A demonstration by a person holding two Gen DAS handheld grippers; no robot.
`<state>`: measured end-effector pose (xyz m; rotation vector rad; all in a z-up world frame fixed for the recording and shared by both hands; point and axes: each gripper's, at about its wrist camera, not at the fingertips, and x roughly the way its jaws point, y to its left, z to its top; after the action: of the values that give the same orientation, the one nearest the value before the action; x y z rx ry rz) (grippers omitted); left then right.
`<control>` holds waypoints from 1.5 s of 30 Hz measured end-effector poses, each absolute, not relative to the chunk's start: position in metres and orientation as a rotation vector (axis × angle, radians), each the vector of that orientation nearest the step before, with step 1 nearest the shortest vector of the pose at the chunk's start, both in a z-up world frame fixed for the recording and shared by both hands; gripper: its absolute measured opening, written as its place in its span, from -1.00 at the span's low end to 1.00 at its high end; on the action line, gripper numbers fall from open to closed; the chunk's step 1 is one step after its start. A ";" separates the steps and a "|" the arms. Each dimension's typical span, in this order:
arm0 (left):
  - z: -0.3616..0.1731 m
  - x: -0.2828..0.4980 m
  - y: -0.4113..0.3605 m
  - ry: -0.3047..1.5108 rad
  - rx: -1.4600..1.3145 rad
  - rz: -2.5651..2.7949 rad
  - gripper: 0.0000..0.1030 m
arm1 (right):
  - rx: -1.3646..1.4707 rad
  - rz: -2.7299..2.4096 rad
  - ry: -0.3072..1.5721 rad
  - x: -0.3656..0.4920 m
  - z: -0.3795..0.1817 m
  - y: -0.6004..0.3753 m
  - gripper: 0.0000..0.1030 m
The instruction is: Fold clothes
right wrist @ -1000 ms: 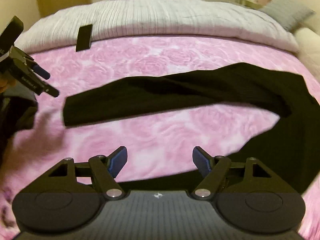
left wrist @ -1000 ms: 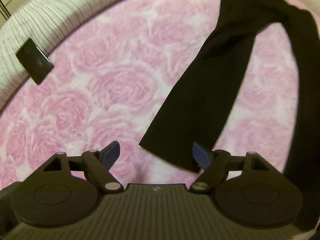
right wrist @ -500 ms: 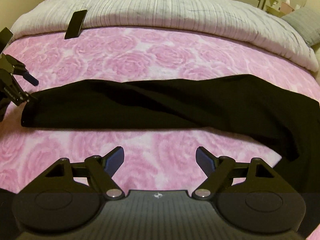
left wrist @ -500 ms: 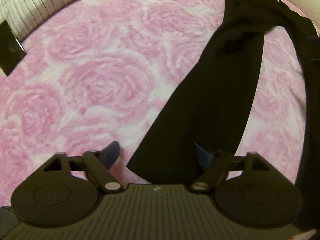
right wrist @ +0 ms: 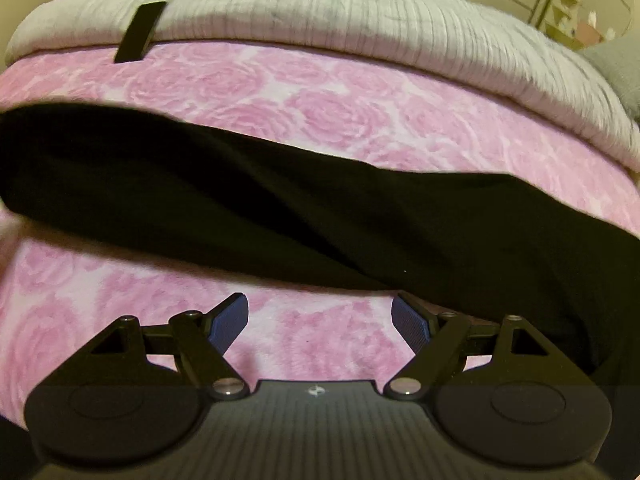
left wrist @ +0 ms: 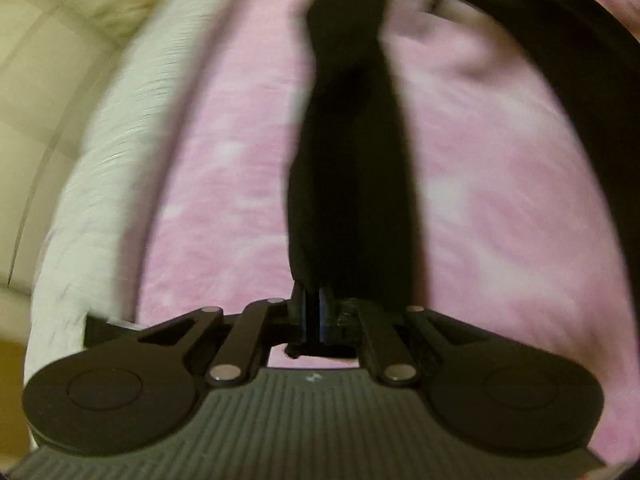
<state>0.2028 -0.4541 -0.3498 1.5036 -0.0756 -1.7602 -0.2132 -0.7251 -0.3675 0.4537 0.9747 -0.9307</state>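
A pair of black trousers (right wrist: 280,208) lies on the pink rose-patterned bedspread (right wrist: 320,112). In the left wrist view my left gripper (left wrist: 313,312) is shut on the hem end of one black trouser leg (left wrist: 352,184), which stretches away from the blue pads; the view is blurred by motion. In the right wrist view my right gripper (right wrist: 320,320) is open and empty, low over the bedspread, just in front of the near edge of the same leg, which runs across the view from left to right.
A white ribbed duvet (right wrist: 320,12) lies folded along the far side of the bed, also at the left of the left wrist view (left wrist: 100,168). A small flat black object (right wrist: 141,31) rests on its edge. A grey pillow (right wrist: 616,68) lies at the far right.
My left gripper has closed on the end of the trouser leg and swung, blurring its view. My right gripper has moved closer to the leg and stays open.
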 end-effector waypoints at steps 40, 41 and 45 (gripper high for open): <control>-0.405 0.256 -0.529 0.510 1.260 -1.593 -0.97 | -0.334 -0.693 1.259 -0.243 -0.415 -0.759 -1.00; -0.396 0.252 -0.523 0.420 1.260 -1.579 -1.00 | -0.331 -0.709 1.243 -0.248 -0.407 -0.755 -1.00; -0.359 0.246 -0.500 0.268 1.212 -1.554 -1.00 | -0.300 -0.742 1.230 -0.269 -0.387 -0.735 -1.00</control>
<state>0.2462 -0.5001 -0.3589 1.2118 0.2684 -1.5536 -0.2689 -0.7345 -0.3868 -0.2996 1.2301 -0.7419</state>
